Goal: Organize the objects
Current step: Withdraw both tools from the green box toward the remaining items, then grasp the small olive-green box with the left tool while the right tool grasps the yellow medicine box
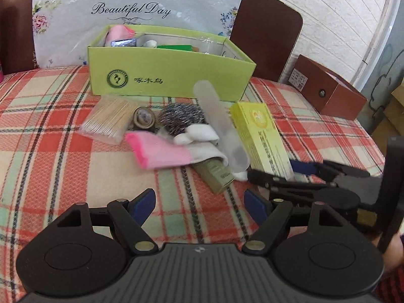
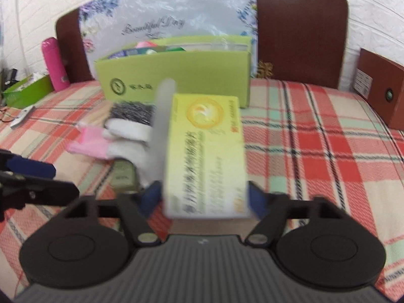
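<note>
1. Left wrist view: the left gripper [image 1: 199,203] is held with its jaws apart and nothing between them, above the plaid cloth [image 1: 50,151] short of the heap of small things. The yellow carton [image 1: 260,136] lies at the right end of that heap, in front of the green box [image 1: 171,75]; the right gripper [image 1: 272,170] is seen at its near end. The sorting step is judged to be the pickup of this carton; the green box, already part filled, is the likely target.

2. Right wrist view: the carton's near end is bracketed by the blue pads [image 2: 257,202], apparently clamped, though contact is blurred. A lift clear of the frosted plastic piece [image 2: 164,116] and white cloth [image 2: 131,128] is called for next.

3. Hard to make out: the carton's print, the box's contents, and the things under the pink cloth [image 1: 161,151].
</note>
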A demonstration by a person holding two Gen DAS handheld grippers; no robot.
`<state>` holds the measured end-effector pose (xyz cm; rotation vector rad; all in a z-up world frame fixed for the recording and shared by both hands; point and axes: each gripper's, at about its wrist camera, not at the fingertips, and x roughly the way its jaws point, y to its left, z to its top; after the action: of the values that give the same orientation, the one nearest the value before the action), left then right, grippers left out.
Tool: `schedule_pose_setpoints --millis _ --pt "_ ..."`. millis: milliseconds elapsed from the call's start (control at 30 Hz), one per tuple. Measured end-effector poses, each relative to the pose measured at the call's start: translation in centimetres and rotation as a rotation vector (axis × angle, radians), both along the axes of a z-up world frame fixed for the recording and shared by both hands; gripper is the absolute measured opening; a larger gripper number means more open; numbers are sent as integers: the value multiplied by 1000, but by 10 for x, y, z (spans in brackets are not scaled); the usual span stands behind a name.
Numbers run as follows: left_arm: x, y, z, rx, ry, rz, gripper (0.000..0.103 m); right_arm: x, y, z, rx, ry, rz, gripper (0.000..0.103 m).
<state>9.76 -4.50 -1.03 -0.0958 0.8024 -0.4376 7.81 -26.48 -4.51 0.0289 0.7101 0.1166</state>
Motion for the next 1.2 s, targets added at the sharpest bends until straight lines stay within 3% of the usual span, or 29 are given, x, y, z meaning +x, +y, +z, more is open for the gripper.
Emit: schedule_pose_setpoints --millis 100,233,333,367,500,700,833,967,1133,1167,1200 --pt "13 -15 -7 -10 17 -1 80 -16 -12 0 26 14 -47 66" --pt "26 -33 -18 35 9 19 78 -44 -20 3 43 26 -55 66" --pt "34 -32 -25 40 17 34 51 -55 -21 4 49 37 -43 66" --pt "34 -29 -26 32 14 30 34 -58 -19 5 53 40 -35 66" --pt "26 -8 -18 7 63 -12 23 -66 -8 9 60 47 21 65" --pt "-28 32 -15 125 61 -65 23 -80 0 10 24 62 81 66" --pt "-32 50 -21 120 84 -16 25 -74 0 10 20 57 51 73" --pt "-17 43 -20 82 63 22 58 -62 5 11 -21 75 23 80" --pt "-12 27 -23 123 40 -9 58 -49 14 3 -62 118 4 80" --pt "-12 26 -23 127 38 -19 55 -46 16 1 -69 131 -1 79" --pt "-13 25 -23 132 34 -27 43 -45 18 0 -74 134 -6 78"
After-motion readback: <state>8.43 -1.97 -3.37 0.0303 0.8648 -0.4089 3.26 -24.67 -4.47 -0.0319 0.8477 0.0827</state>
